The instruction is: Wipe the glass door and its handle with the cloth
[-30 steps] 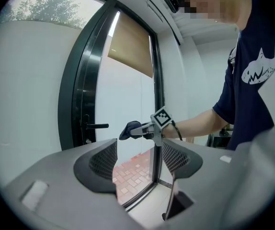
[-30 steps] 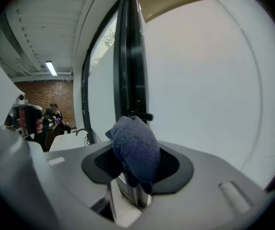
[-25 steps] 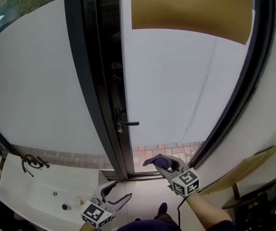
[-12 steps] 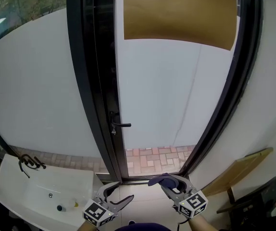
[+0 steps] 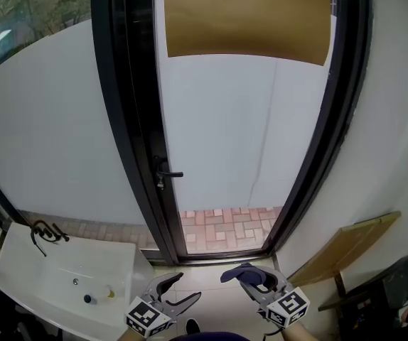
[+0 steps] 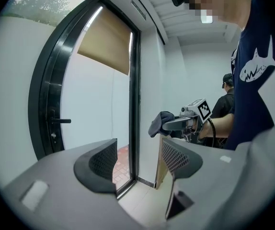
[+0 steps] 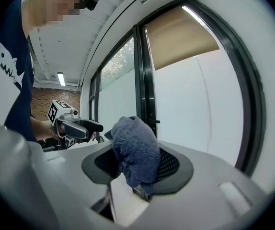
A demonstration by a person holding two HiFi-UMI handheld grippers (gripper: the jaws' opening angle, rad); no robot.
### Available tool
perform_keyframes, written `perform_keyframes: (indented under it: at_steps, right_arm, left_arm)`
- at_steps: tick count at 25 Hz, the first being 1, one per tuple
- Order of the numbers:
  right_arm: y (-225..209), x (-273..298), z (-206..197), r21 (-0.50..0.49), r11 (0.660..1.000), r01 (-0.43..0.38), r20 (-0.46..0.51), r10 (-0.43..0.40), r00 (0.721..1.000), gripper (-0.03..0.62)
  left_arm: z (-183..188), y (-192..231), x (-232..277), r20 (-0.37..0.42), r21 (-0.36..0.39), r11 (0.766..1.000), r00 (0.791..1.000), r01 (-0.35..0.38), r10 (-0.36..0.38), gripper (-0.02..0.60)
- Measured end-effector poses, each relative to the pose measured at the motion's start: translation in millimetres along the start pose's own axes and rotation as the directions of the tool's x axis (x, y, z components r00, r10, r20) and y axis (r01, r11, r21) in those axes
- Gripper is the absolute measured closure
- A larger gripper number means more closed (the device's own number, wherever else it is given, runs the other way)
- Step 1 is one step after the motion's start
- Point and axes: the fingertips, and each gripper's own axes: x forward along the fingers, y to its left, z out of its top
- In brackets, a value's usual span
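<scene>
Head view, looking steeply down at a frosted glass door in a black frame point(image 5: 239, 119). A brown blind point(image 5: 247, 16) covers the top of the pane; a clear strip at the foot shows red brick paving point(image 5: 222, 226). The black lever handle point(image 5: 168, 175) projects from the left stile of the door, about halfway up.

The right hand-held gripper point(image 5: 250, 279) is clamped on a bunched dark blue terry cloth point(image 5: 236, 271). In the right gripper view the cloth bulges up between and over both jaws. The cloth is held low, near the bottom edge of the door, well apart from the glass and from the handle.

The left hand-held gripper point(image 5: 190, 285) sits beside the right one, its jaws spread with nothing between them.

A white washbasin point(image 5: 19, 275) with a black tap point(image 5: 44, 233) lies at lower left. A pale wooden board point(image 5: 346, 251) leans at lower right.
</scene>
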Motion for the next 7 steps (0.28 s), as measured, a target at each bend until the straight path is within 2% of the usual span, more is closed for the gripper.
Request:
perform_keyframes:
  at_steps: [7]
  right_arm:
    - [7.3, -31.3, -0.1, 0.009, 1.000, -0.012, -0.002, 0.012, 1.000, 0.413]
  left_arm:
    - [6.8, -29.4, -5.0, 0.009, 0.001, 1.000, 1.000, -0.016, 0.016, 0.291]
